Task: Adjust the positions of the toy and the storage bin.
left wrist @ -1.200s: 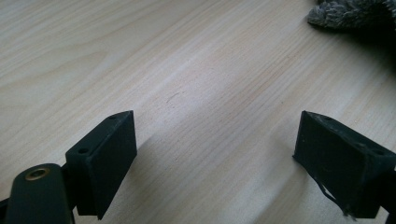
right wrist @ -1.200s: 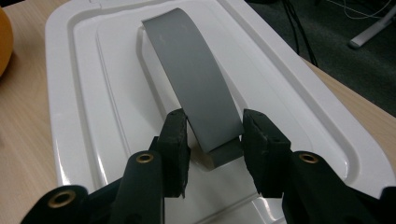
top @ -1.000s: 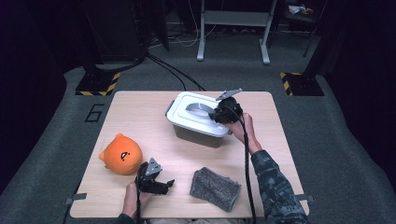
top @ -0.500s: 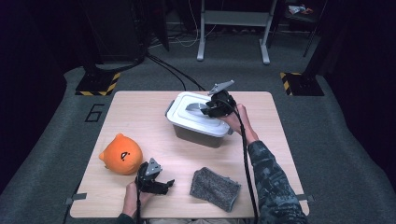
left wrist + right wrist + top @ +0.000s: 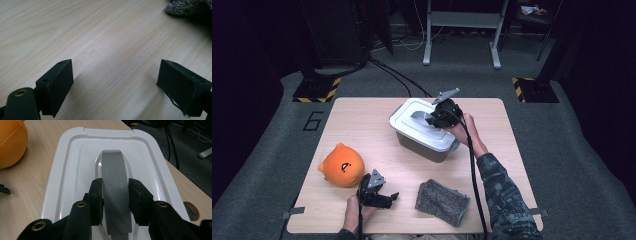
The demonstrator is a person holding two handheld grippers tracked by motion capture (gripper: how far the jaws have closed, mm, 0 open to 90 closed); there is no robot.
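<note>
A grey box with a white lid (image 5: pixel 406 124) stands at the middle of the table, slightly to the back. The lid (image 5: pixel 67 170) has a grey arched handle (image 5: pixel 112 165) along its middle. My right gripper (image 5: pixel 432 119) reaches over the lid from the right. Its jaws have just been closing with the handle between them, and in the right gripper view the right gripper (image 5: pixel 115 182) has both pads against the handle's sides. My left gripper (image 5: pixel 388 198) rests near the table's front edge. In its own view the left gripper (image 5: pixel 116 66) stands open over bare wood.
An orange plush toy (image 5: pixel 342 166) lies at the front left, also in the right gripper view as the plush toy (image 5: pixel 10 142). A grey fuzzy cloth (image 5: pixel 442 202) lies at the front, right of my left gripper; a corner of the cloth (image 5: pixel 187 6) shows. Wooden table (image 5: pixel 362 120).
My right gripper has shifted a little up and toward the far side over the lid, ending at the handle. The left gripper has stayed put.
</note>
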